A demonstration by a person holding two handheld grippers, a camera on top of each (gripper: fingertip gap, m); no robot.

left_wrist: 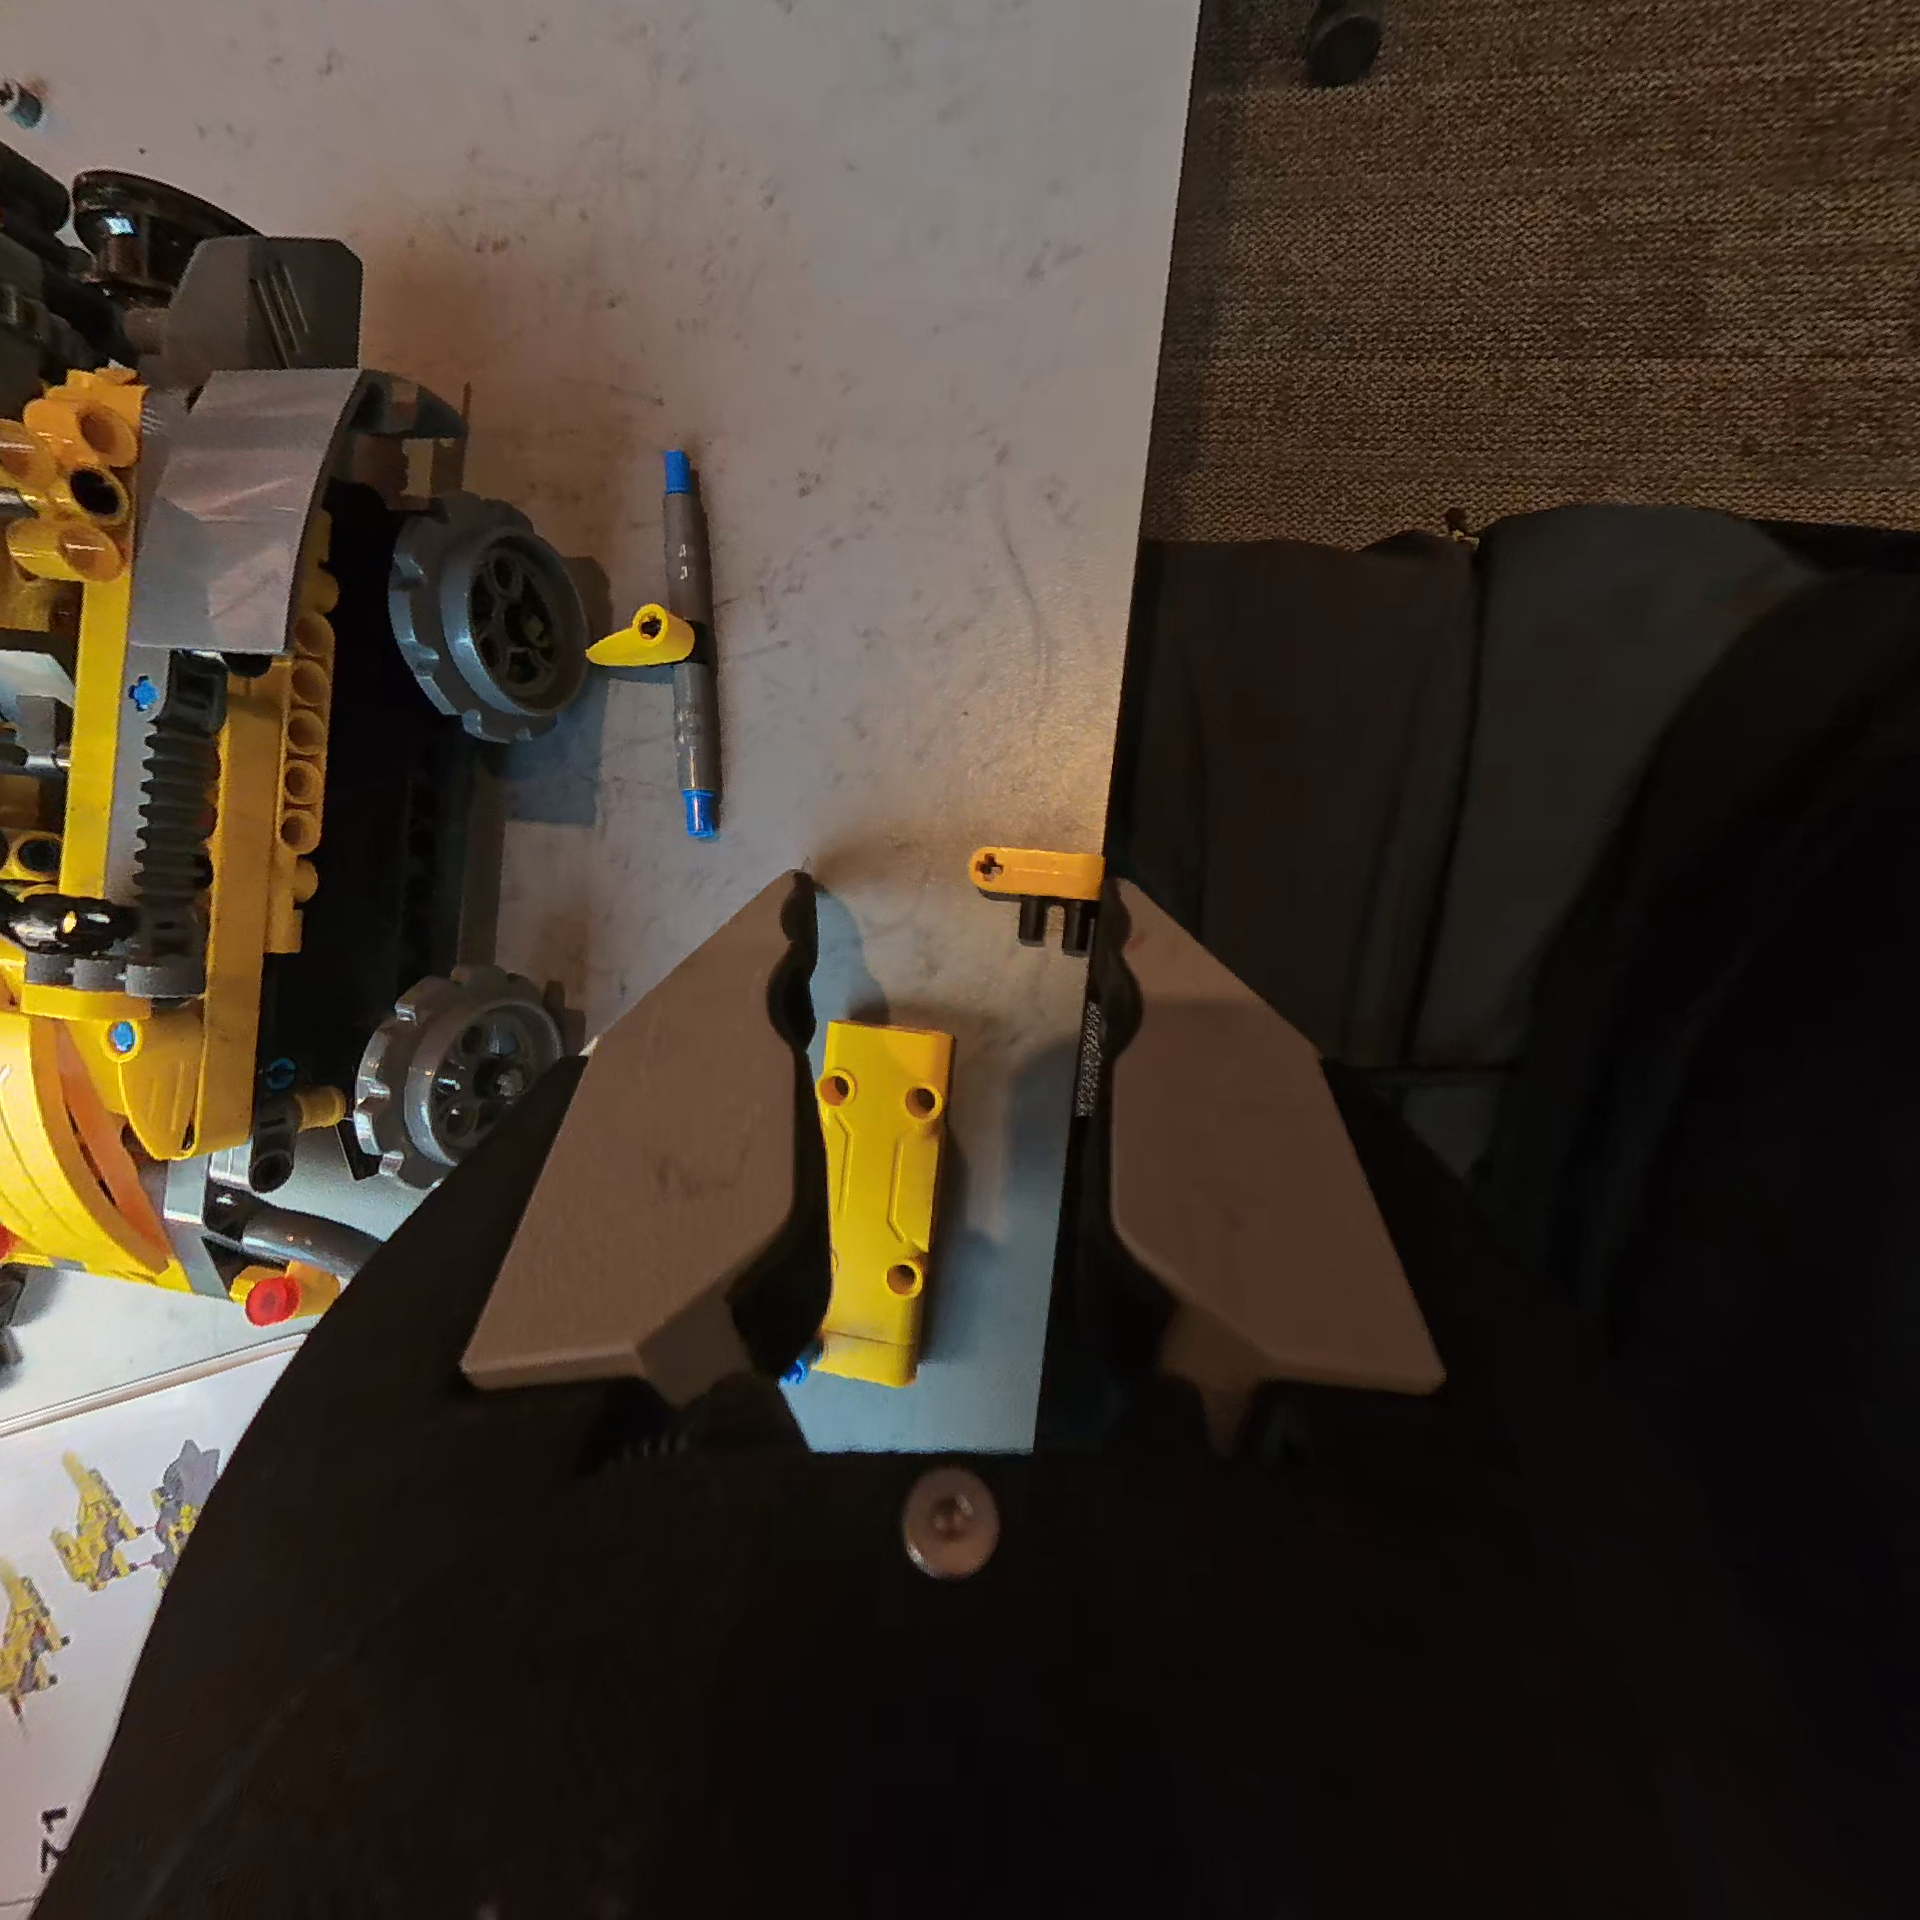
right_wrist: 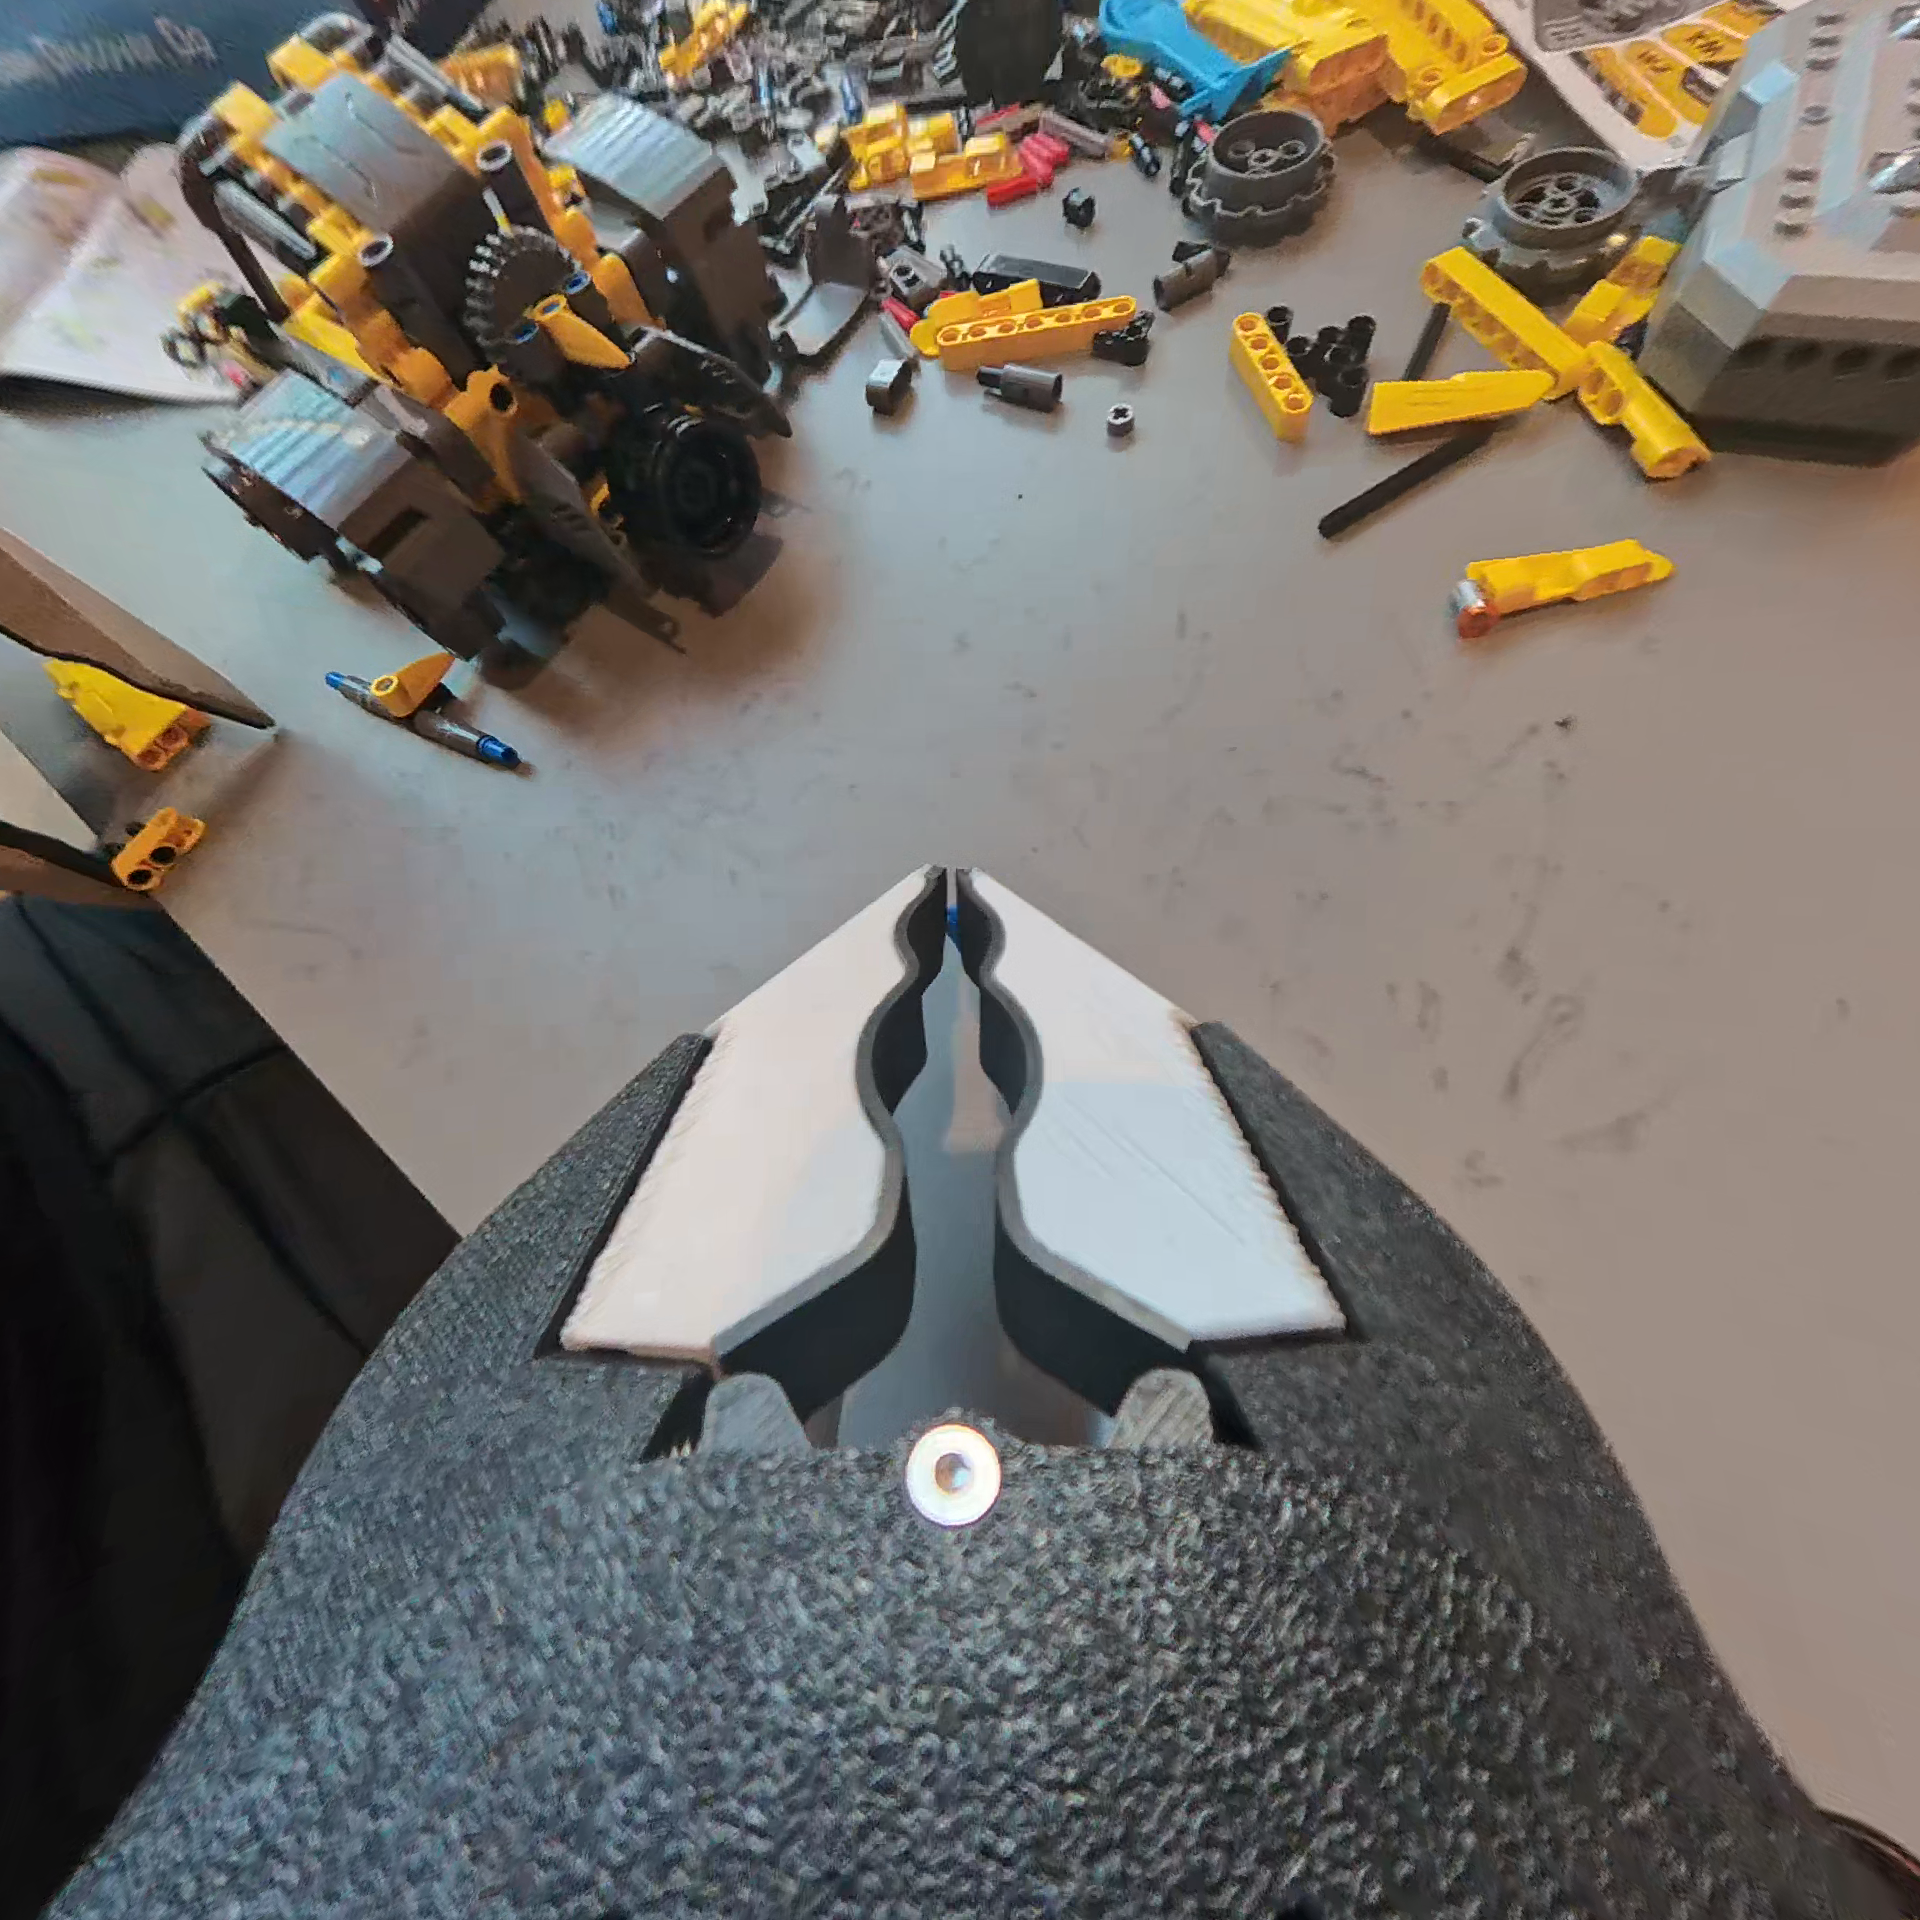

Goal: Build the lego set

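My left gripper (left_wrist: 956, 888) is open and points down at the table near its edge. A flat yellow panel with holes (left_wrist: 883, 1195) lies on the table between its fingers, close to the left finger (left_wrist: 665, 1143); I cannot tell if they touch. A small yellow connector with black pins (left_wrist: 1039, 883) lies by the right fingertip. My right gripper (right_wrist: 948, 873) is shut on a small blue piece (right_wrist: 951, 923) and hangs above bare table. The left gripper's finger (right_wrist: 104, 644) shows at the far left of the right wrist view, over the yellow panel (right_wrist: 125, 717).
A yellow and grey brick vehicle (left_wrist: 208, 779) (right_wrist: 468, 364) stands left. A grey axle with blue ends and a yellow piece (left_wrist: 686, 644) (right_wrist: 416, 707) lies beside it. Loose parts (right_wrist: 1039, 208) and a large grey block (right_wrist: 1818, 260) lie farther back. A booklet (left_wrist: 83, 1538) lies nearby. Carpet (left_wrist: 1558, 260) lies beyond the table edge. The gap from one gripper's tips to the other's is roughly 25 cm. The large grey block (right_wrist: 1818, 260) is closer to my right gripper, around 20 cm from its tips; the left tips are 40 cm off.
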